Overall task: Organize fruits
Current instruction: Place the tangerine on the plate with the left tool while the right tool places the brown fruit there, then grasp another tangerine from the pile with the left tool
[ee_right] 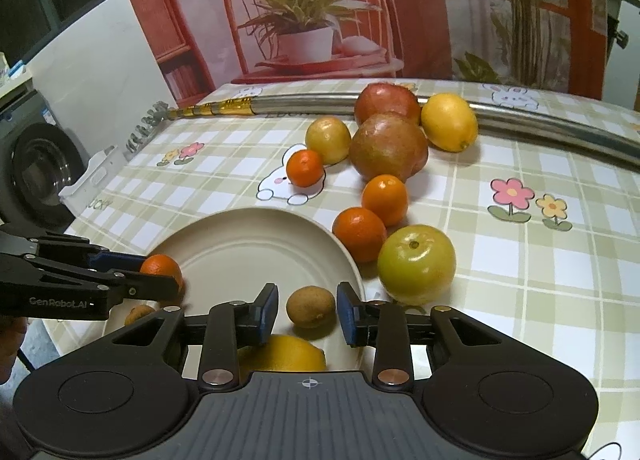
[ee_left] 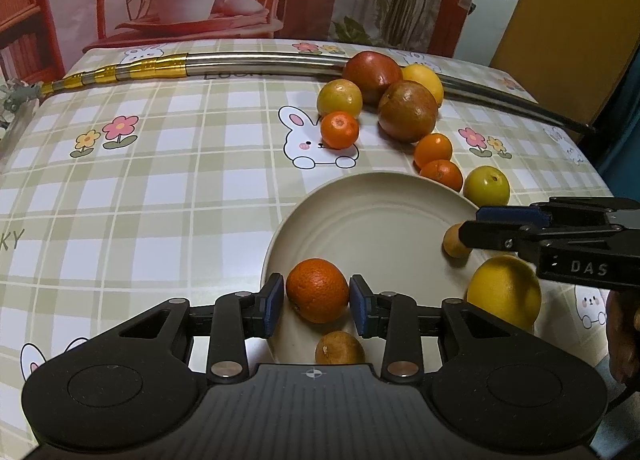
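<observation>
A cream plate (ee_left: 372, 219) (ee_right: 256, 244) sits on the checked tablecloth. My left gripper (ee_left: 318, 306) is shut on an orange tangerine (ee_left: 317, 290) over the plate's near rim; it also shows in the right wrist view (ee_right: 162, 266). My right gripper (ee_right: 307, 314) is open around a brown kiwi (ee_right: 311, 306) on the plate, its pads apart from it. A lemon (ee_left: 504, 292) (ee_right: 282, 354) and a second kiwi (ee_left: 340, 348) (ee_right: 138, 314) lie on the plate.
Beyond the plate lie several loose fruits: tangerines (ee_right: 360, 234), green apples (ee_right: 416, 262), two pomegranates (ee_right: 388, 147) and a lemon (ee_right: 450, 121). A long metal pipe (ee_left: 260, 63) lies along the far edge. A washing machine (ee_right: 36, 175) stands left of the table.
</observation>
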`<action>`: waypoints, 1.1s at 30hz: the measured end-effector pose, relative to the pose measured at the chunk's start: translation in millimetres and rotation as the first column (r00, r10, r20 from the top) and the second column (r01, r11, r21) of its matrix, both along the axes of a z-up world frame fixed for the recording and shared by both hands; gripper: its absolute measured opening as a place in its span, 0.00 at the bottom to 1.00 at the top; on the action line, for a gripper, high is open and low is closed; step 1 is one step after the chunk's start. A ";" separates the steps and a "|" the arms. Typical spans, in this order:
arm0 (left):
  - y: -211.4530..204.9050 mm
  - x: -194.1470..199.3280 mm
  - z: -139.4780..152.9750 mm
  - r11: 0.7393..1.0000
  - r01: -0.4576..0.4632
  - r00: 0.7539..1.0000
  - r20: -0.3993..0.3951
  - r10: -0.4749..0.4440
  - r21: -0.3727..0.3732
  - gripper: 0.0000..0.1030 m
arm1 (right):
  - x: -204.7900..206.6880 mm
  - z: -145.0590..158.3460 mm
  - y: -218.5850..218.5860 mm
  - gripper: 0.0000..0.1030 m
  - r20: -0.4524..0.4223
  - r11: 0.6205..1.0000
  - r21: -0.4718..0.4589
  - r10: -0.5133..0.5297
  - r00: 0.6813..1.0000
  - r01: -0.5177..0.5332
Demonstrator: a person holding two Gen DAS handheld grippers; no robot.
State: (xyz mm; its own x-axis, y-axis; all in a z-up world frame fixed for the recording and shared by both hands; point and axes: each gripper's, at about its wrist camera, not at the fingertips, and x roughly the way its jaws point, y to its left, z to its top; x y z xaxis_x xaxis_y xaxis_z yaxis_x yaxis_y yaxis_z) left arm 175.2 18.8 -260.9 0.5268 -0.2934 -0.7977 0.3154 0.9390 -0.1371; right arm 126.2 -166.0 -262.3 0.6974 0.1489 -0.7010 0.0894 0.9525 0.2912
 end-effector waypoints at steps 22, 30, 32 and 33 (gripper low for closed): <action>-0.3 26.2 53.5 1.000 -0.005 0.988 0.151 0.009 -0.024 0.40 | -7.5 76.8 -57.7 0.82 0.237 0.971 -0.152 -0.147 0.960 0.186; -10.6 47.2 56.8 0.999 0.012 0.987 0.162 -0.005 -0.037 0.40 | 2.7 76.1 -66.5 0.92 0.214 0.941 -0.266 -0.152 0.965 0.207; -14.4 53.0 56.5 0.999 0.014 0.987 0.160 -0.008 -0.039 0.40 | 6.2 73.0 -68.3 0.92 0.199 0.935 -0.281 -0.165 0.966 0.217; -16.1 56.1 56.3 0.999 0.017 0.987 0.159 -0.010 -0.040 0.40 | 8.8 70.7 -68.7 0.92 0.181 0.928 -0.301 -0.171 0.968 0.220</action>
